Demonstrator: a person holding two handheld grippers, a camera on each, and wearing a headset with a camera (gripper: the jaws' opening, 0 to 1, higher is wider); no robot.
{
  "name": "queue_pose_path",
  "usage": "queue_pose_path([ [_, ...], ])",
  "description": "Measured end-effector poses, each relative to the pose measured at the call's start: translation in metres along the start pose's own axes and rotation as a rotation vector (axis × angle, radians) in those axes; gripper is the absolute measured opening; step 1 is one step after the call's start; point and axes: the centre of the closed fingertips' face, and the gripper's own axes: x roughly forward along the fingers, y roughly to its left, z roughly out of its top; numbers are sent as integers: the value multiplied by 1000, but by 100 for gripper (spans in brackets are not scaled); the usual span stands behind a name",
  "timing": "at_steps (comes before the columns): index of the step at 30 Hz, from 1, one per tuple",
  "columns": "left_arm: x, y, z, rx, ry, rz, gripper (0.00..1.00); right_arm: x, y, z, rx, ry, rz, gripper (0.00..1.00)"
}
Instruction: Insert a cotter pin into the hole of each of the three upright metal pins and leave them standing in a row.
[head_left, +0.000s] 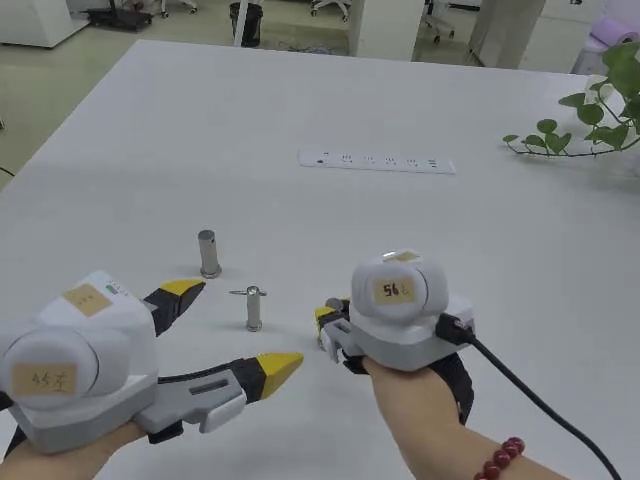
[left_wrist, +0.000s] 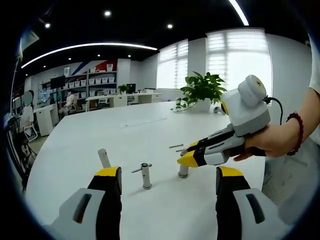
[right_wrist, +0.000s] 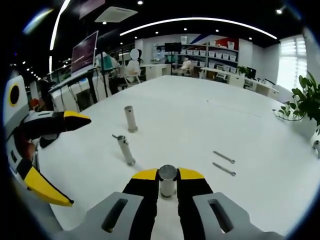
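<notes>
Three pins stand on the worktop toward its near edge; the far pin is leftmost and farthest back; the middle pin is right of and before it; the third pin is rightmost, between the right gripper's jaws; two loose cotter pins lie side by side right of it; a power strip lies behind them all; a plant overhangs the far right corner.

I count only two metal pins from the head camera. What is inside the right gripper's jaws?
The third metal pin stands upright, clamped in the right gripper. Its top shows; the jaws cover most of its shaft, so its hole cannot be seen.
</notes>
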Motion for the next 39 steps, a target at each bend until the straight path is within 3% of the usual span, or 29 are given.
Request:
queue_pose_path([
  [11, 0, 0, -1, -2, 2, 2, 77, -1, 2, 0, -15, -6, 18, 16],
  [19, -2, 0, -1, 0, 2, 3, 78, -6, 6, 3, -10, -12, 59, 25],
  [26, -3, 0, -1, -3, 2, 5, 79, -15, 7, 13, -22, -40, 119, 33],
  [34, -5, 0, 0, 3, -1, 8, 79, -26, 4, 21, -40, -45, 207, 36],
  [39, -7, -1, -1, 11, -2, 8, 79, -33, -8, 24, -47, -37, 247, 36],
])
